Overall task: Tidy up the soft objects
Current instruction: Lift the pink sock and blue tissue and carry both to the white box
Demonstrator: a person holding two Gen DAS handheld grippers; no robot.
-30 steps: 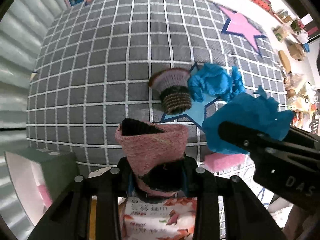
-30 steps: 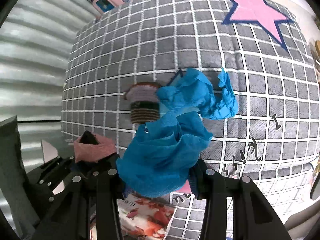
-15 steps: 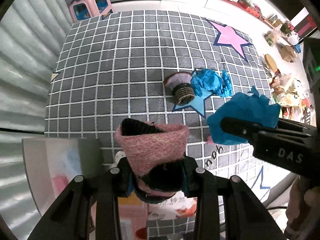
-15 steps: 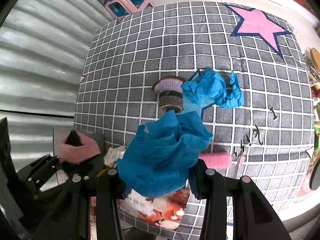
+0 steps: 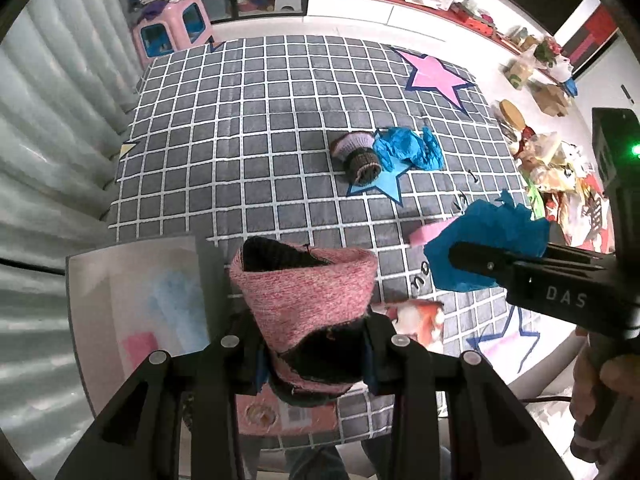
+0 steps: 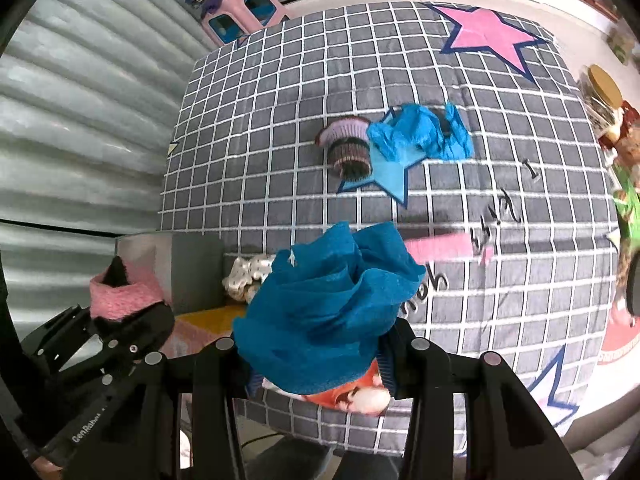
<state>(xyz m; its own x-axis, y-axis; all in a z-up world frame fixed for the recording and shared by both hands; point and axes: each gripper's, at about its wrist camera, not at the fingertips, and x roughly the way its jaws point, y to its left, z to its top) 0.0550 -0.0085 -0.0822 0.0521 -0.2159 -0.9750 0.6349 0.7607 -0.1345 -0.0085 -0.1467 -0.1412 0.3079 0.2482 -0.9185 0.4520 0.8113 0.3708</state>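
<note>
At the near left sits a grey box on the checked bed cover. The left claw holds a pink knitted hat above the box's right edge. Farther off lie a purple-brown knitted hat and a blue cloth, touching. On the right, the right claw is clamped on a second crumpled blue cloth
</note>
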